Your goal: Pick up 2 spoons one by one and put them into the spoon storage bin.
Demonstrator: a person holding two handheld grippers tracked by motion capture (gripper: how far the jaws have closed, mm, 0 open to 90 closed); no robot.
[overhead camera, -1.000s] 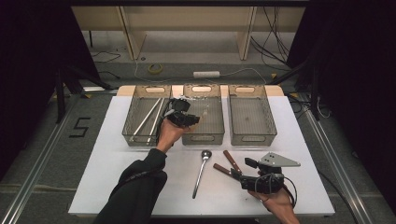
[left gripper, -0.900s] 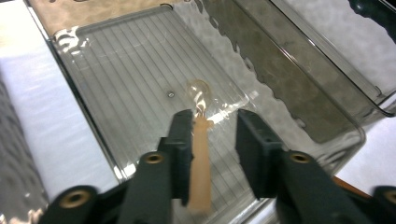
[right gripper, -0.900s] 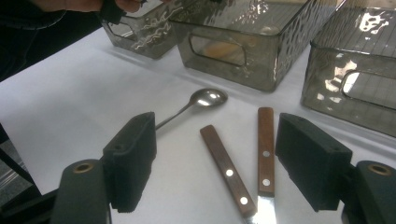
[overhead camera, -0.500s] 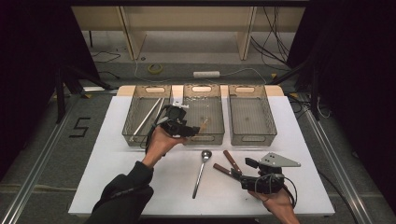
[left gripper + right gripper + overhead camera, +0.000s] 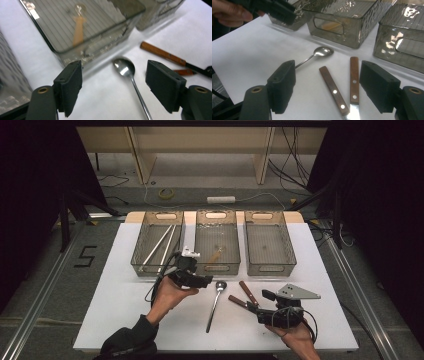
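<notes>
My left gripper (image 5: 204,281) (image 5: 113,73) hovers just in front of the middle bin (image 5: 200,240), held in a hand. Its jaws have just been opening and stand open with nothing between them. A pale wooden utensil (image 5: 216,255) (image 5: 78,28) lies inside that bin. A metal spoon (image 5: 215,300) (image 5: 124,67) (image 5: 323,51) lies on the white table ahead of the left gripper's jaws. Two wooden-handled knives (image 5: 246,295) (image 5: 354,72) lie to the spoon's right. My right gripper (image 5: 263,305) (image 5: 327,75) rests open near the front right, its jaws pointing at the knife handles.
Three smoked clear bins stand in a row at the back of the white table (image 5: 115,310). The left bin (image 5: 150,268) holds long metal chopsticks (image 5: 161,244). The right bin (image 5: 270,267) looks bare inside. Cables and shelving lie beyond the table.
My left gripper has drawn back from over the middle bin to the table in front of it, and its jaws have spread. The right hand has stayed put.
</notes>
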